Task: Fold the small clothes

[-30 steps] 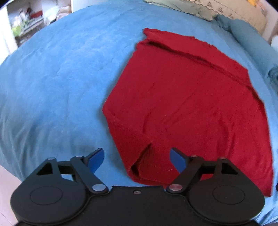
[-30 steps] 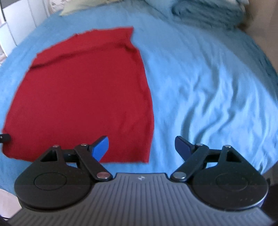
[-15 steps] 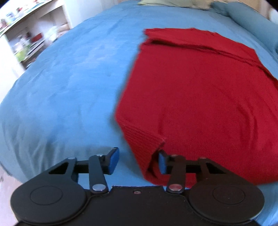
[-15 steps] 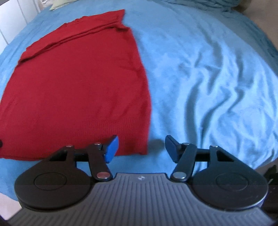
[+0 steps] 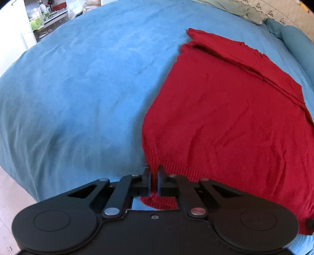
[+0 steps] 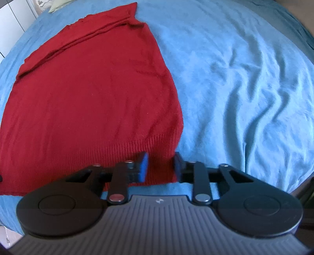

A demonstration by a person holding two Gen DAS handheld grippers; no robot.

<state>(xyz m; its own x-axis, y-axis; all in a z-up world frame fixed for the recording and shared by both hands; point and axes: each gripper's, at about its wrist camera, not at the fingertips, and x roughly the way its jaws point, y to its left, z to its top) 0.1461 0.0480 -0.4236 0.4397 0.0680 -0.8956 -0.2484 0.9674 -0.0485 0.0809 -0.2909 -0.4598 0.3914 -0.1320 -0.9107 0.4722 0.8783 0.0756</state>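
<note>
Now left tool [image 5: 154, 172] pinches red knit garment [image 5: 225, 117] hem corner; right tool [image 6: 160, 163] half-open astride opposite corner — close fully, lift both evenly

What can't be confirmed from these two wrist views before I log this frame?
- Left wrist: whether the left gripper truly pinches the red garment; its own linkage covers the hem corner.
- Right wrist: the right gripper is motion-blurred, hem contact unclear.
- Right wrist: the garment's left side is cut off by the frame edge.
- Left wrist: shelf items are too small.
</note>
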